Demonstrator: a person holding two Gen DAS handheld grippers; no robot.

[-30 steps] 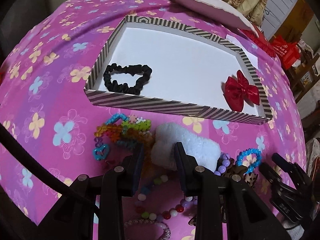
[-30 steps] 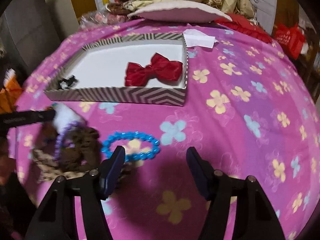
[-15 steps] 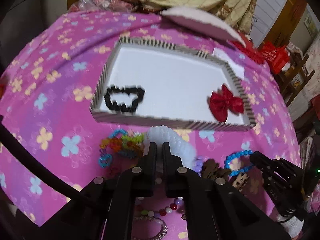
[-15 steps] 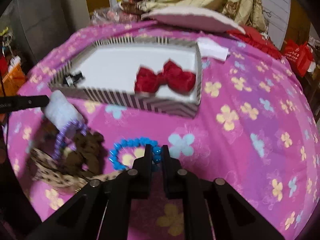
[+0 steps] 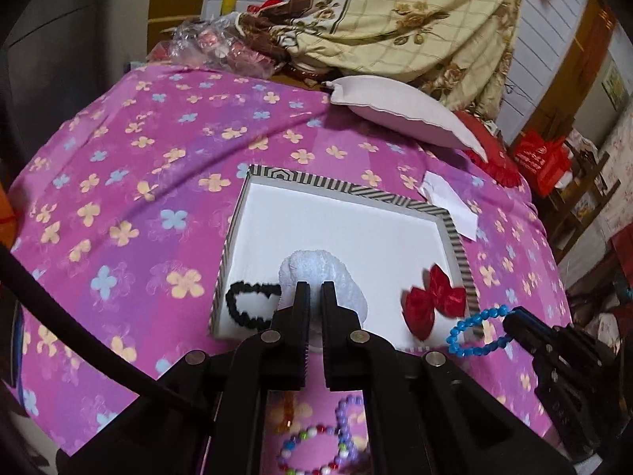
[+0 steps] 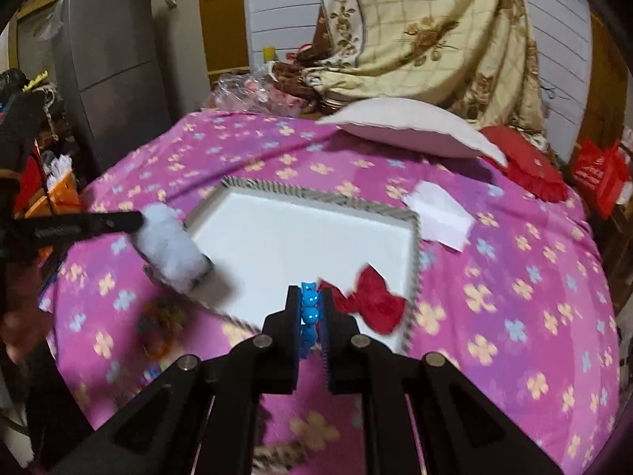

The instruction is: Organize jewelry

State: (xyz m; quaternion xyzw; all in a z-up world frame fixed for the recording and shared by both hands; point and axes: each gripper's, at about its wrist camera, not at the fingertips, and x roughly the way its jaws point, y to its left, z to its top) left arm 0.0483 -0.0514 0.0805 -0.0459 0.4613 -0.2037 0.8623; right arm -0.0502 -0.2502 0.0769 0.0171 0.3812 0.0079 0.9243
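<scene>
The left tongs (image 5: 314, 291) are closed on a fluffy white scrunchie (image 5: 322, 277), held above the near edge of a shallow white box with a black-and-white striped rim (image 5: 455, 233). The right tongs (image 6: 309, 297) pinch a bright blue beaded bracelet (image 6: 308, 306), lifted over the box's near right corner. Inside the box lie a black ruffled scrunchie (image 5: 249, 303) on the left and a red satin bow (image 5: 433, 301) on the right. The box sits on a pink flowered bedspread (image 5: 130, 206). A multicoloured beaded bracelet (image 5: 312, 453) and a lilac beaded bracelet (image 5: 342, 419) lie on the bedspread near the left tongs.
</scene>
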